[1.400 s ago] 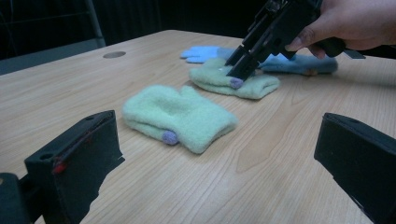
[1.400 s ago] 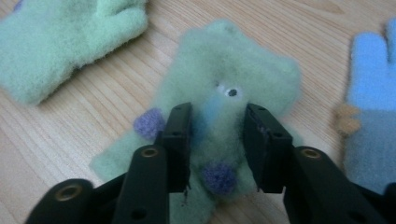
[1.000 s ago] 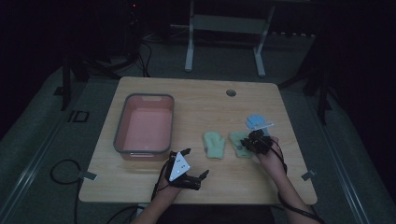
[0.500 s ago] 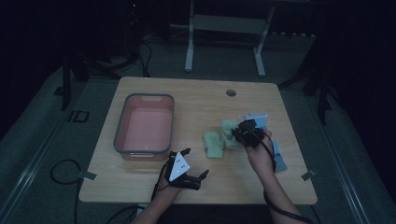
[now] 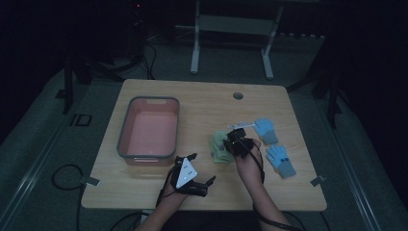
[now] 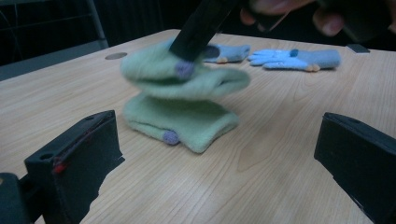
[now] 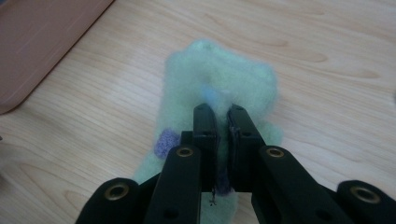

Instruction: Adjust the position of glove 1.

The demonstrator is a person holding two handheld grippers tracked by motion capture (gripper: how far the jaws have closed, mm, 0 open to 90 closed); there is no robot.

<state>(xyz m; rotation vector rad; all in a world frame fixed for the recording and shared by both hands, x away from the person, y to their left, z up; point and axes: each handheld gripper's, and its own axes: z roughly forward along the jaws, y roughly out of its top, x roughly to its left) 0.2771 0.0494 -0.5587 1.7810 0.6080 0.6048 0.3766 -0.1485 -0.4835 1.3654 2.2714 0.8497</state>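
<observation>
Right claw (image 7: 222, 122) pinches green glove (image 7: 219, 88), lifted just above second green glove (image 6: 180, 122) mid-desk, between pink bin (image 5: 148, 127) and blue gloves (image 5: 281, 160). Left claw (image 6: 215, 163) spread, idle near front edge. Fleece looks light, floppy; cuff pinch holds best.

The bench (image 5: 202, 103) is pale wood with a fine grain. At its nine o'clock sits a pink tub (image 5: 148, 127) with a grey rim. The two gloves (image 6: 187, 100) near the centre are light green with small purple patches. At three o'clock lie two light blue gloves (image 5: 274, 144) with darker blue spots. The gripper fingers (image 7: 205, 135) are black.
</observation>
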